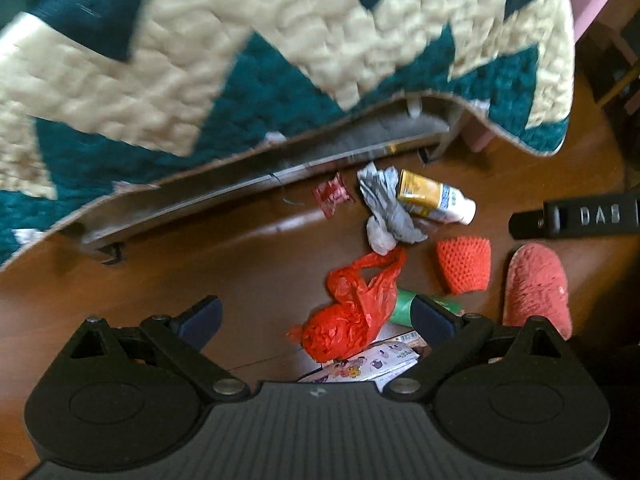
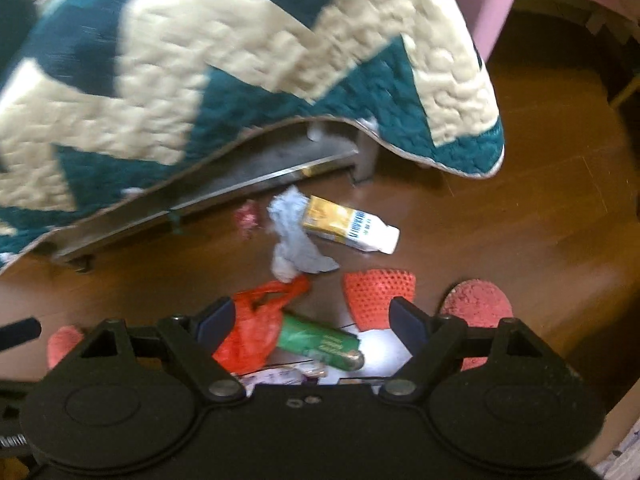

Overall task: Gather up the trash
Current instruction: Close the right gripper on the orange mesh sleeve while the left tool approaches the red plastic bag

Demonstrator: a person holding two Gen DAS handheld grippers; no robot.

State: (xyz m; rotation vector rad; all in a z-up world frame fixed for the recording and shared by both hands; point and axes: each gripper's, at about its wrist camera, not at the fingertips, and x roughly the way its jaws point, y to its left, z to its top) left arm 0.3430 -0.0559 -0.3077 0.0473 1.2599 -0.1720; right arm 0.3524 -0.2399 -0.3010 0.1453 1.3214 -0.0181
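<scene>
While tilted steeply floorward | left gripper [image 1: 316, 316] fingers wide, empty | right gripper [image 2: 310, 320] fingers wide, empty

Both the left gripper [image 1: 316, 316] and the right gripper [image 2: 310, 320] are matte black, with ribbed bodies, round side housings, triangular cut-outs, silver pivot screws and dark blue finger pads [image 1: 202, 318], and the person wears fuzzy coral-pink slippers [image 1: 538, 286].
</scene>
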